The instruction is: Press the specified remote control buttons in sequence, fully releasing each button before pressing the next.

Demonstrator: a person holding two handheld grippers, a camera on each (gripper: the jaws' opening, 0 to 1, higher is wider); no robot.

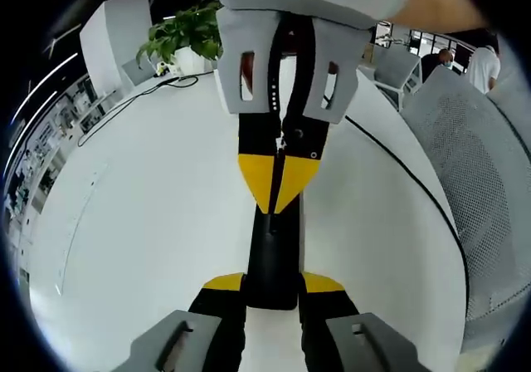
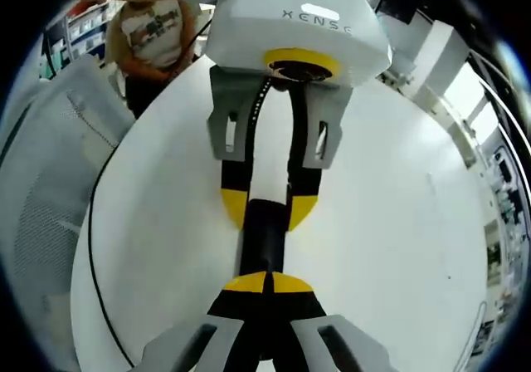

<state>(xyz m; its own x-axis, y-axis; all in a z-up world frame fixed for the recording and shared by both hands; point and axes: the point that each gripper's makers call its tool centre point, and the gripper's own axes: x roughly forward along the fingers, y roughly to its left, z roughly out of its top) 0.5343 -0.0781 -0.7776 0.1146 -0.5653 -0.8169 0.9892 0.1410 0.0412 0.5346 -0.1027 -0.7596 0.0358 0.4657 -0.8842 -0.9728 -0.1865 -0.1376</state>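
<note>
A long black remote control point(image 1: 272, 260) lies lengthwise over the white table point(image 1: 149, 222), reaching from one gripper to the other. My left gripper point(image 1: 272, 283) is shut on its near end, one yellow-tipped jaw on each side. The right gripper point(image 1: 278, 191) comes in from the top with its yellow tips shut together, pointing down onto the remote's upper face. In the right gripper view the same remote point(image 2: 265, 237) runs from my shut right gripper point(image 2: 270, 283) to the left gripper point(image 2: 267, 208), which clamps its far end. The buttons are hidden.
A potted plant point(image 1: 182, 33) stands at the table's far edge. A black cable point(image 1: 398, 168) runs along the rim beside a grey mesh chair point(image 1: 481, 164). A person point(image 2: 153, 31) in an orange top stands behind the table, near another mesh chair point(image 2: 41, 173).
</note>
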